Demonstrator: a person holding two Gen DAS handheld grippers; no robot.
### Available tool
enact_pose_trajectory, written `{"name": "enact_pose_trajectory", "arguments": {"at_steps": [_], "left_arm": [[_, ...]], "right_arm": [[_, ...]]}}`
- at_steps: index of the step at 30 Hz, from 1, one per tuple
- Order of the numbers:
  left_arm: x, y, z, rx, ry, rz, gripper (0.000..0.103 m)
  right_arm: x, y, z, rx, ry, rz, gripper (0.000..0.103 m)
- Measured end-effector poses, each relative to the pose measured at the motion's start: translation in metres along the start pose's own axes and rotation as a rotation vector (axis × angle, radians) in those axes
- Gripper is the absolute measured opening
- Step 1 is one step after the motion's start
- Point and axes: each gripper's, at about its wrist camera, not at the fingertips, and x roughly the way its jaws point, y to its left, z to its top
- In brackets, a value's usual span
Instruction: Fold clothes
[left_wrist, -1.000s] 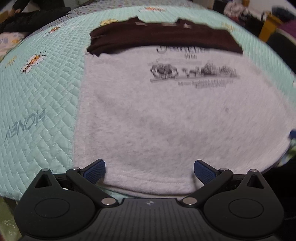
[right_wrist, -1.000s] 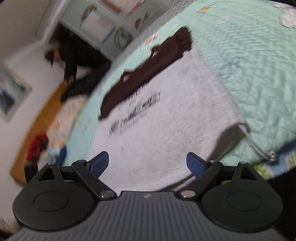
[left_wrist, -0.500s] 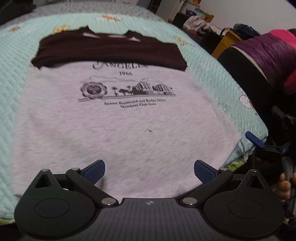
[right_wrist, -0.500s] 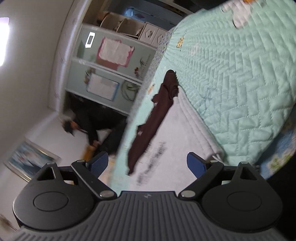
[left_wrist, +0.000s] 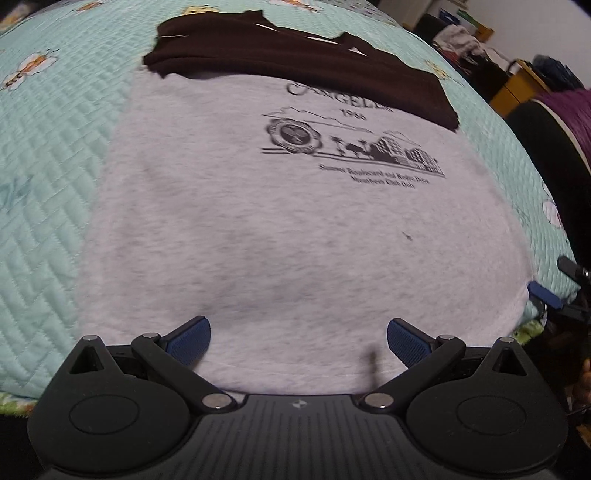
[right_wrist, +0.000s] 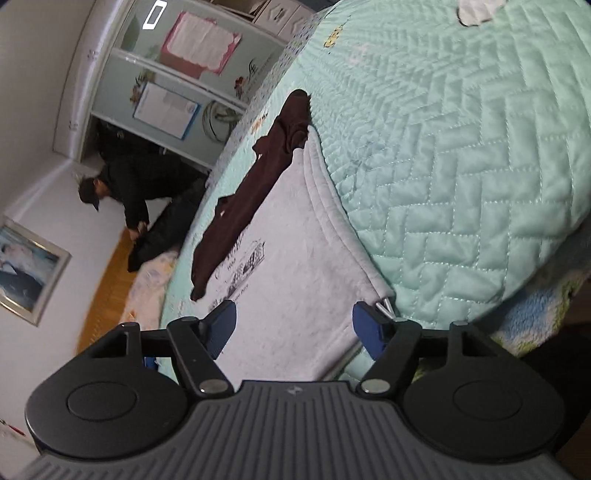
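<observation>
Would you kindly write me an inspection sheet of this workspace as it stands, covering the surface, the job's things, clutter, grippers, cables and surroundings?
Surface: mint quilted bedspread, smooth.
Job's things: grey printed sweatshirt lies flat, print up; dark brown garment lies across its far end, overlapping it.
Clutter: a metal-tipped drawstring sticks out at the sweatshirt's near corner.
Grippers: left gripper open over the near hem, not gripping. Right gripper at the near corner; its jaws have just been closing, cloth between them, pads not yet pressing.
Cables: nothing seen.
Surroundings: cabinet with papers, framed picture, a person in dark clothes bending beside the bed.
</observation>
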Motion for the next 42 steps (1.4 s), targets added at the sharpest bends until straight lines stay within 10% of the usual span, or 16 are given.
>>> {"name": "enact_pose_trajectory", "arguments": {"at_steps": [10,26,42], "left_arm": [[-0.038,0.008,0.028,-0.041,-0.152,0.012,0.102],[0.002,0.012,0.096,-0.115,-0.207,0.047,0.102],[0.034,-0.031,0.137,-0.047,-0.209,0.081,0.102]], "right_arm": [[-0.013,0.040,0.022,-0.185,-0.087,-0.063,0.081],[0.114,0.098,0.090,-0.569,-0.067,-0.101,0.081],[0.171,0.072,0.113,-0.471,-0.067,-0.089,0.083]]}}
